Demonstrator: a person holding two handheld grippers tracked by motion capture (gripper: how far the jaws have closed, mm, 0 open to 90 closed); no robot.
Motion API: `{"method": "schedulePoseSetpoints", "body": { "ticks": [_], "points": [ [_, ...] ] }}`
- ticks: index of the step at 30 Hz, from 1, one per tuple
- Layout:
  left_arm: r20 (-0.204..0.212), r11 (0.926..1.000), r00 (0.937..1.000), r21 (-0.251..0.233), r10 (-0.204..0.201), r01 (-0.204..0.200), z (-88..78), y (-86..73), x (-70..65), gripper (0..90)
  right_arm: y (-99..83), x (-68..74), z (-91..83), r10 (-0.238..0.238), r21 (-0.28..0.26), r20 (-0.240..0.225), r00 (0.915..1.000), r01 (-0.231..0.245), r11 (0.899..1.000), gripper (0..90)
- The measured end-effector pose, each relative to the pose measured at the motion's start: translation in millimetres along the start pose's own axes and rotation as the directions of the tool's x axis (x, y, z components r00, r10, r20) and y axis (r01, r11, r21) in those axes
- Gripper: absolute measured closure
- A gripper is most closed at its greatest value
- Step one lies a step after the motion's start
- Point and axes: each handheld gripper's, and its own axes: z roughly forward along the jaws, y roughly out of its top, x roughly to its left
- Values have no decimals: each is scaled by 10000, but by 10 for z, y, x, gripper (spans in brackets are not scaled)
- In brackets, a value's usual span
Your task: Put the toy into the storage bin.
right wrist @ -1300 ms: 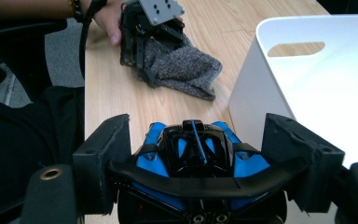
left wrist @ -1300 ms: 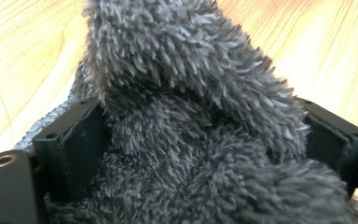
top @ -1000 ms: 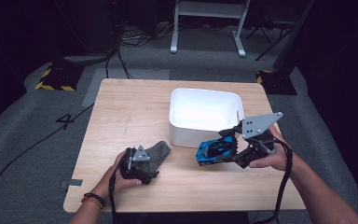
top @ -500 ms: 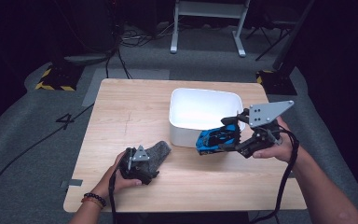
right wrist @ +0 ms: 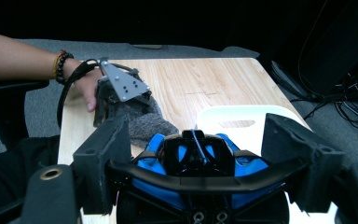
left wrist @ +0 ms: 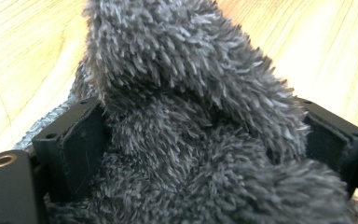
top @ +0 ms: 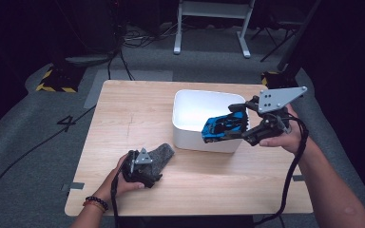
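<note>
A: Table (top: 123, 118) from above, pale wood. The right gripper (top: 240, 124) is lifted off the surface with a blue toy car (top: 224, 126) clamped between its jaws, the car hanging over the near right part of the white bin (top: 190, 114).

B: And the near left?

A: The left gripper (top: 147, 168) lies low on the tabletop, its jaws closed on a grey fuzzy cloth (top: 160, 154) that trails toward the bin but stops just short of it. The person's hand (top: 119, 176) wraps the gripper body, beads at the wrist.

B: Left gripper view?

A: Grey fuzzy cloth (left wrist: 191, 130) bunched thick between the two black pads (left wrist: 81, 140). Both pads press into the pile from the sides, so the jaws stand fairly wide but gripping. Wood grain shows behind.

B: Right gripper view?

A: Blue toy car (right wrist: 196, 163) seen from its tail, black wing across the back, pinched between both jaws. White bin (right wrist: 247, 121) lies just beyond and below it. Farther off, the left gripper (right wrist: 121, 100) sits on the grey fuzzy cloth (right wrist: 144, 123) near the table's far corner.
</note>
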Motion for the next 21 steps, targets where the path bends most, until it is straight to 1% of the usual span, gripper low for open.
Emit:
{"method": "schedulePoseSetpoints", "body": {
  "ticks": [10,12,17,21],
  "points": [
    [-8,10000,10000,-1,1,-1,0,0,0,117,-27,-255,59,377,109,372,9986,-382,9992,247],
    [0,10000,10000,-1,-1,1,0,0,0,117,-45,-308,77,504,109,350,9981,-508,9986,247],
    [-3,10000,10000,0,-1,1,0,0,0,117,-100,-434,159,665,304,397,9970,-678,9972,247],
    [-8,10000,10000,1,1,-1,0,0,0,117,-144,-515,248,761,348,216,9969,-768,9964,247]
  ]
}}
